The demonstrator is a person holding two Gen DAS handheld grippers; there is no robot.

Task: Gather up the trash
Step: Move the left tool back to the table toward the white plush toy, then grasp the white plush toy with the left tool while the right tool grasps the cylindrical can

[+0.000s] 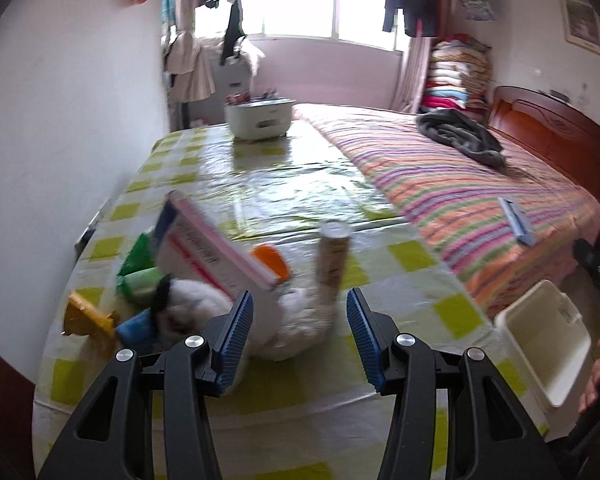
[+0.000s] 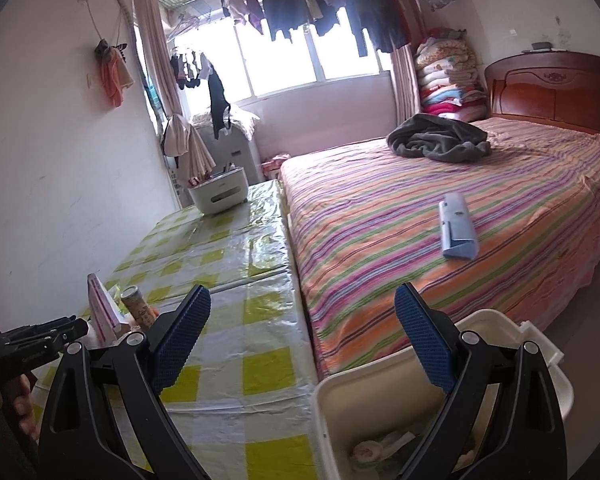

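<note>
Both grippers' jaws gape empty over the green-checked bench (image 1: 412, 264).
Left gripper (image 1: 300, 336) faces a trash pile; right gripper (image 2: 300, 344) alone shows crumpled paper (image 2: 380, 446) inside the white plastic bin (image 2: 332, 400).

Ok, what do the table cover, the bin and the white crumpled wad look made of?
Table cover: likely glossy plastic sheet over checked cloth; window glare and wrinkles show. Bin: cream moulded plastic by its look, smooth matt walls with a rounded rim. White wad: probably tissue or soft paper, crumpled and fuzzy, though blur leaves it open.

Daylight pours through a wide window (image 2: 284, 56) hung with drying clothes (image 2: 320, 8). White walls (image 2: 52, 152) flank a bed (image 2: 440, 208) under a striped cover, wooden headboard (image 2: 552, 92) behind.
</note>
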